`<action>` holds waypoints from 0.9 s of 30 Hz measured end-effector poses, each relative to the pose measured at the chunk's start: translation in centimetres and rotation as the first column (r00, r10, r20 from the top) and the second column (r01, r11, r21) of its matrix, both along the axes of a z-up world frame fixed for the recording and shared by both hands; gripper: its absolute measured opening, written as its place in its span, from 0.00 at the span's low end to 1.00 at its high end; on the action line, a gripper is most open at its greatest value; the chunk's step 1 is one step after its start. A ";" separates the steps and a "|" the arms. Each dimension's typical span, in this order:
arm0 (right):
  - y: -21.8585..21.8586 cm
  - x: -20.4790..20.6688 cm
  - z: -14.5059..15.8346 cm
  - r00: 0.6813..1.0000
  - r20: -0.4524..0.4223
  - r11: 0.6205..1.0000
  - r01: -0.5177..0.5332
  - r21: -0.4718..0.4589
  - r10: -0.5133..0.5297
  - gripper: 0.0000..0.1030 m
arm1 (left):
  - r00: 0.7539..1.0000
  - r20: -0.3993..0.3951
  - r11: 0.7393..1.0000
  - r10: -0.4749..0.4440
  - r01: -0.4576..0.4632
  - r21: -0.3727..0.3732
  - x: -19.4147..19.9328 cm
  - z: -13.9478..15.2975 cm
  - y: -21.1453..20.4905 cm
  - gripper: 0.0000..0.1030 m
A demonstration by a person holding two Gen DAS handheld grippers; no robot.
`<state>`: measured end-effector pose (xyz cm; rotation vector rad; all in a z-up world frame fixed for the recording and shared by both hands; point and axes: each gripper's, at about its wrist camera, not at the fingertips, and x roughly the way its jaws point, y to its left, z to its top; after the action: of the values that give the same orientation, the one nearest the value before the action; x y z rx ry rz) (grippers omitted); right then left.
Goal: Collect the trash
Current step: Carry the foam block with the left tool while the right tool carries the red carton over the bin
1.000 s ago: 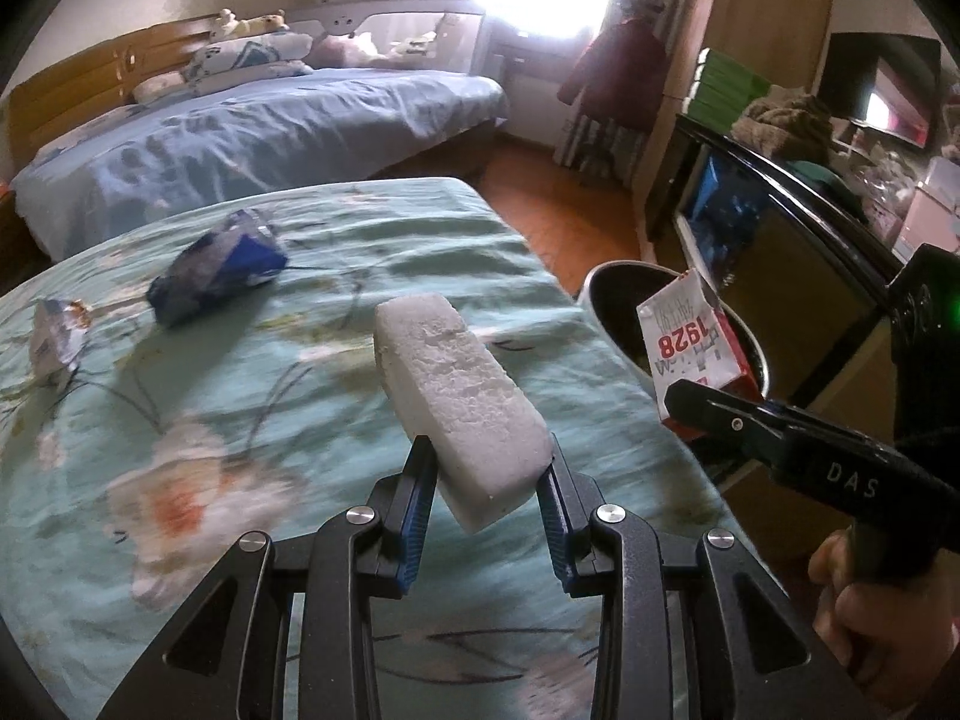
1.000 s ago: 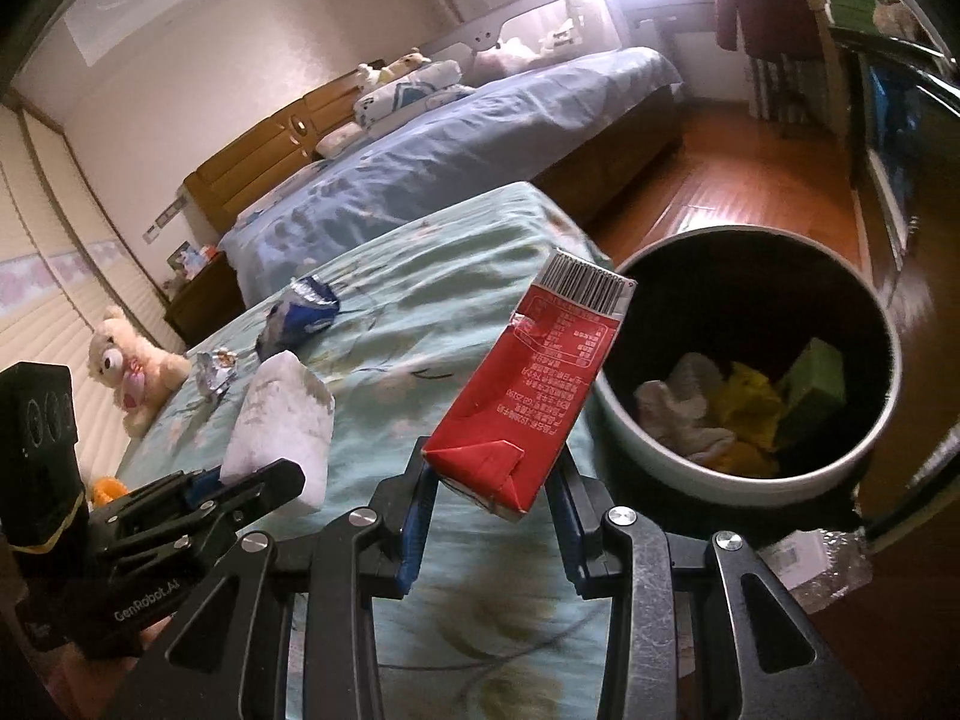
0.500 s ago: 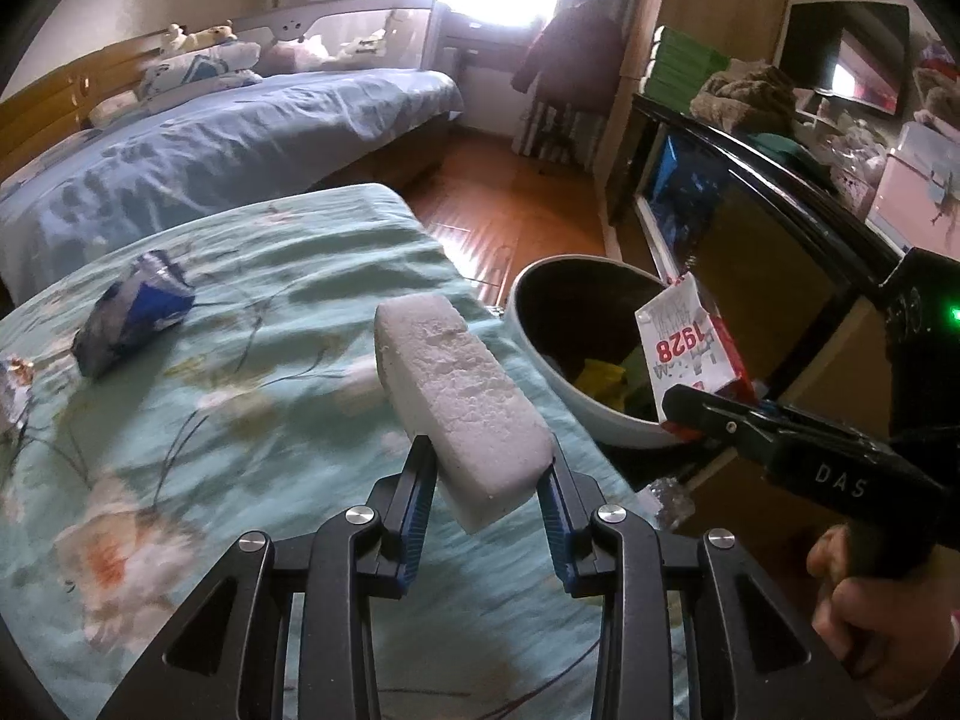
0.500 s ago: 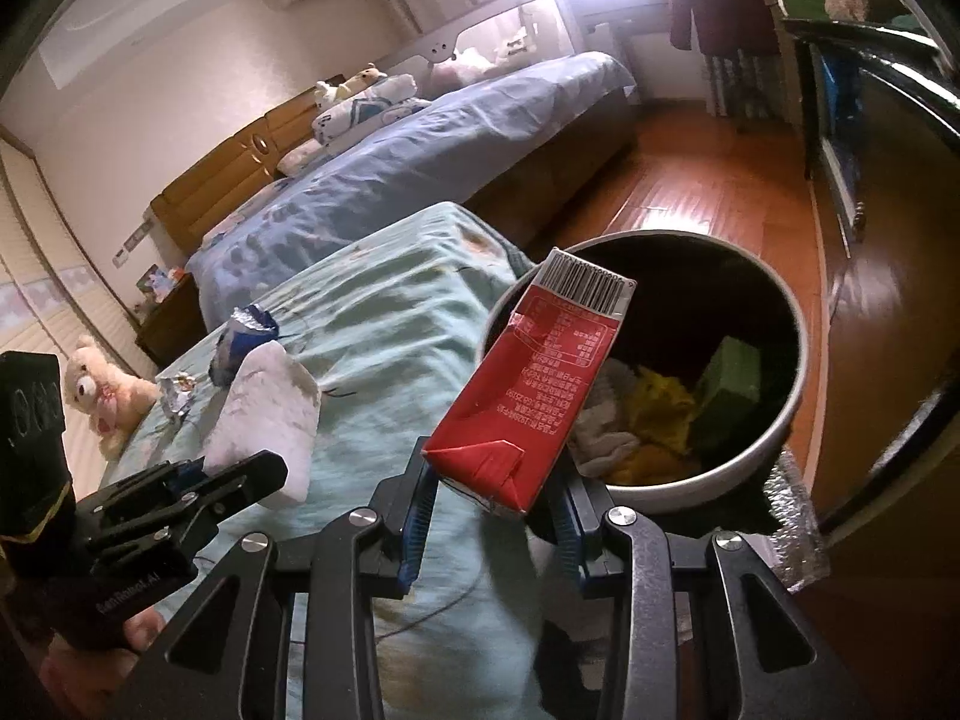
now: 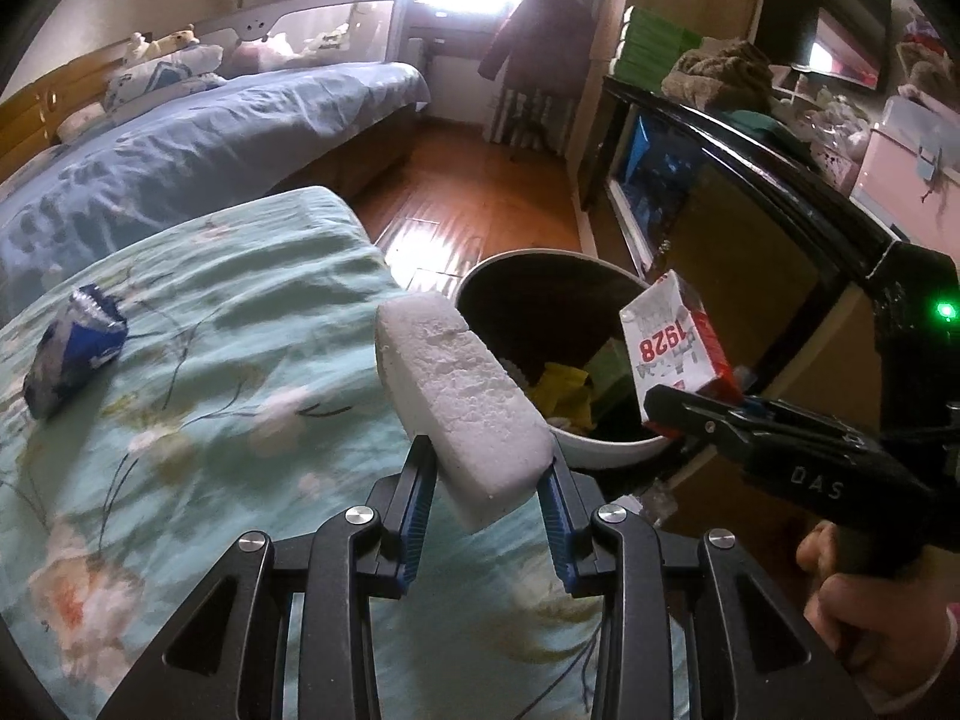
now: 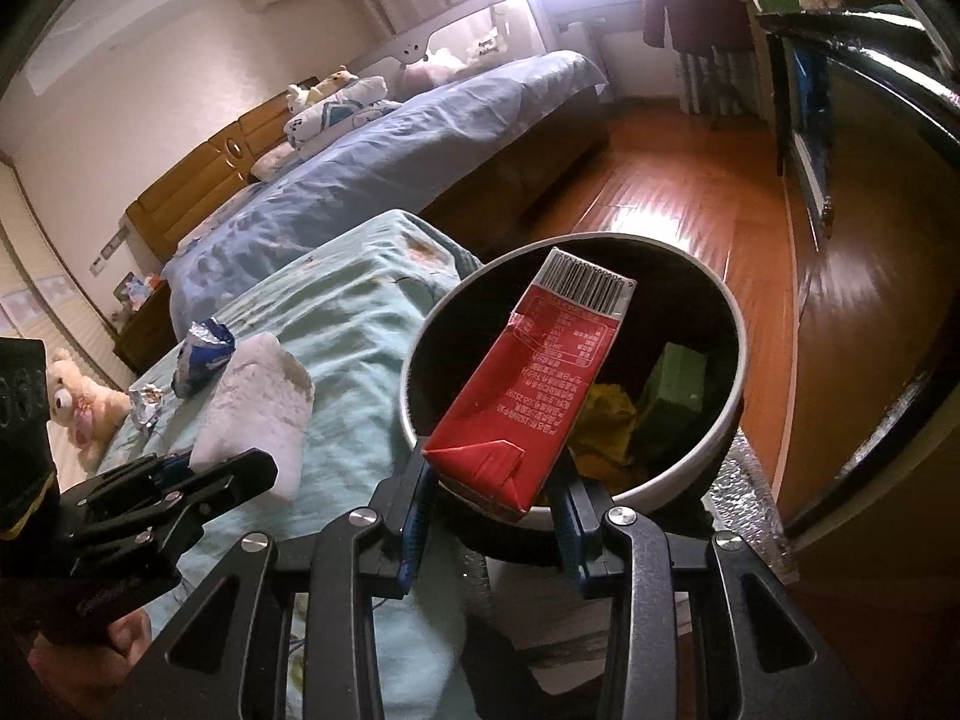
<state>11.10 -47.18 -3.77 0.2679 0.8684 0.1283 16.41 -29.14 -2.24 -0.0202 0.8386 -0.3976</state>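
Crumbly foam block (image 5: 462,405), boxy red carton (image 6: 528,387)

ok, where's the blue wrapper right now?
The blue wrapper lies on the green floral bedspread, at the left edge of the left wrist view, left of the foam block held in the left tool.

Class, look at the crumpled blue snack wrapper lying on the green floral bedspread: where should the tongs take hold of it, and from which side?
Grip the crumpled blue snack wrapper across its narrow middle, coming from above. It lies flat and long on the soft green floral bedspread, so the short width probably fits between the fingers.
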 end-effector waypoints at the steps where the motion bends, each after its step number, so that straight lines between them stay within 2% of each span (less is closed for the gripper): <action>1: -0.1 0.1 0.0 1.000 -0.001 1.000 0.000 -0.001 0.000 0.35 | 1.000 -0.002 1.000 -0.004 0.004 0.001 0.2 -0.1 -0.2 0.31; 27: -3.3 2.6 -1.1 0.999 -0.032 1.000 0.017 -0.009 -0.018 0.35 | 0.998 -0.017 0.998 -0.060 0.061 0.024 3.8 -0.6 -4.0 0.33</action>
<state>13.68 -50.51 -4.88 0.2703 0.8983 0.1043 20.18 -33.10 -2.84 0.0252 0.8618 -0.4445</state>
